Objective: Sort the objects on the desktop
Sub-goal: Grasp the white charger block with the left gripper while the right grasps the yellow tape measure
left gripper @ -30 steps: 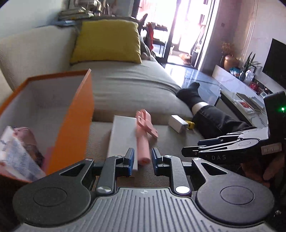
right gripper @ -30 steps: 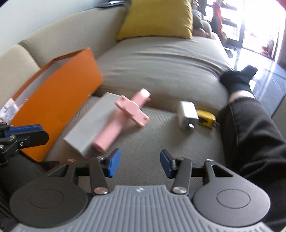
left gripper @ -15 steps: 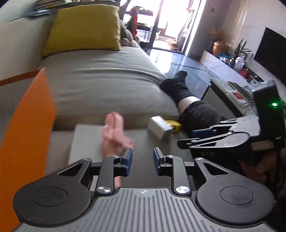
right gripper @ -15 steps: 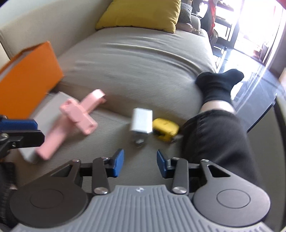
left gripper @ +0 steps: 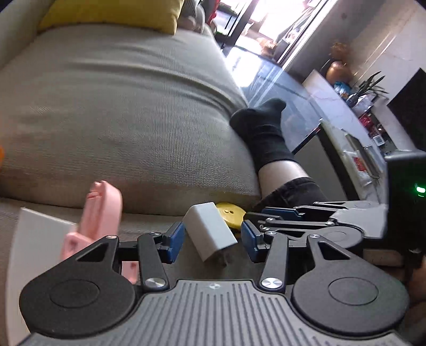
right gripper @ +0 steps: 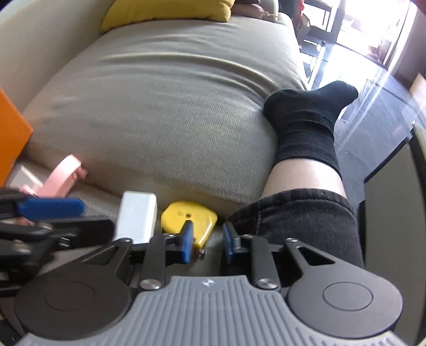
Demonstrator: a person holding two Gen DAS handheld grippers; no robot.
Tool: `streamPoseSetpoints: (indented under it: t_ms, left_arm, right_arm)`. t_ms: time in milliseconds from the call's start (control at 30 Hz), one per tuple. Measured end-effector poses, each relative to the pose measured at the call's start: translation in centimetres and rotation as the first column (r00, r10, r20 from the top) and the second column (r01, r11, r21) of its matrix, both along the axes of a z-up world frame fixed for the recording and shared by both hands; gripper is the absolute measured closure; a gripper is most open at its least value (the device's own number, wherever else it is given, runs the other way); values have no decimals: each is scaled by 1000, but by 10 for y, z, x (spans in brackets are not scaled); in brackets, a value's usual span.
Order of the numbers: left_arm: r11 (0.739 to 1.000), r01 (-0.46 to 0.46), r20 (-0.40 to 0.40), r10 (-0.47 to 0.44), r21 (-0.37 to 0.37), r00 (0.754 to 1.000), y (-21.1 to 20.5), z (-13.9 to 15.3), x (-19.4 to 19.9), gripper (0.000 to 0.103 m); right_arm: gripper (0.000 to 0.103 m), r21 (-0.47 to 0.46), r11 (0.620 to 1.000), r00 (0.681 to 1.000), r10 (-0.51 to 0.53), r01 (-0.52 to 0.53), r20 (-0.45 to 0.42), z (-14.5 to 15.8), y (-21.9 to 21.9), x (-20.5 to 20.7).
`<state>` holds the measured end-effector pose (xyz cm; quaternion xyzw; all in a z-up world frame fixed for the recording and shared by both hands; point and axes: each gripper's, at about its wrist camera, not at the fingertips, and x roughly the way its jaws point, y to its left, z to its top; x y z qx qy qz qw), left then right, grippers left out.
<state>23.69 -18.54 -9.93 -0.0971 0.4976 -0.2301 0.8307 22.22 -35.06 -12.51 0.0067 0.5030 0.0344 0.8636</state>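
Note:
A white charger block (left gripper: 210,231) lies on the sofa seat between the open blue pads of my left gripper (left gripper: 213,241), not gripped. A yellow tape measure (left gripper: 231,217) lies just behind it. In the right wrist view the charger block (right gripper: 137,217) sits left of the tape measure (right gripper: 189,221). My right gripper (right gripper: 205,246) is open, its left pad over the tape measure's near corner, its right pad beside the person's leg. A pink phone holder (left gripper: 98,221) rests on a white flat box (left gripper: 34,239) to the left.
The person's leg in black trousers and sock (right gripper: 306,165) lies right of the objects. An orange box (right gripper: 10,135) stands at the far left. A grey sofa cushion (left gripper: 119,106) rises behind, with a yellow pillow (right gripper: 165,10) at the back.
Both grippers have swung right and forward. The left one left the pink holder and opened around the white charger block. The right one closed in on the yellow tape measure.

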Motion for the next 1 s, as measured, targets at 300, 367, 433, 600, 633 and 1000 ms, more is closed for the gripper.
streamPoseSetpoints:
  t_ms: [300, 367, 433, 600, 633, 1000]
  left_arm:
    - [997, 13, -83, -6, 82, 997, -25, -26, 14, 47]
    - [995, 14, -84, -5, 104, 996, -28, -29, 15, 47]
    - [991, 23, -63, -15, 135, 998, -31, -28, 14, 50]
    - [979, 44, -17, -42, 197, 999, -23, -21, 5, 60]
    - [978, 39, -12, -38, 203, 999, -21, -19, 4, 61]
    - [979, 2, 32, -8, 202, 999, 10, -8, -20, 61]
  right_arm:
    - [97, 178, 981, 996, -83, 76, 32, -5, -30, -1]
    - [99, 167, 983, 996, -80, 74, 32, -6, -28, 2]
    - [99, 164, 984, 996, -78, 72, 33, -6, -27, 3]
    - [88, 182, 983, 998, -42, 31, 53, -5, -20, 1]
    - [84, 175, 984, 998, -30, 19, 60, -4, -17, 0]
    - [54, 90, 996, 998, 24, -29, 56, -7, 16, 2]
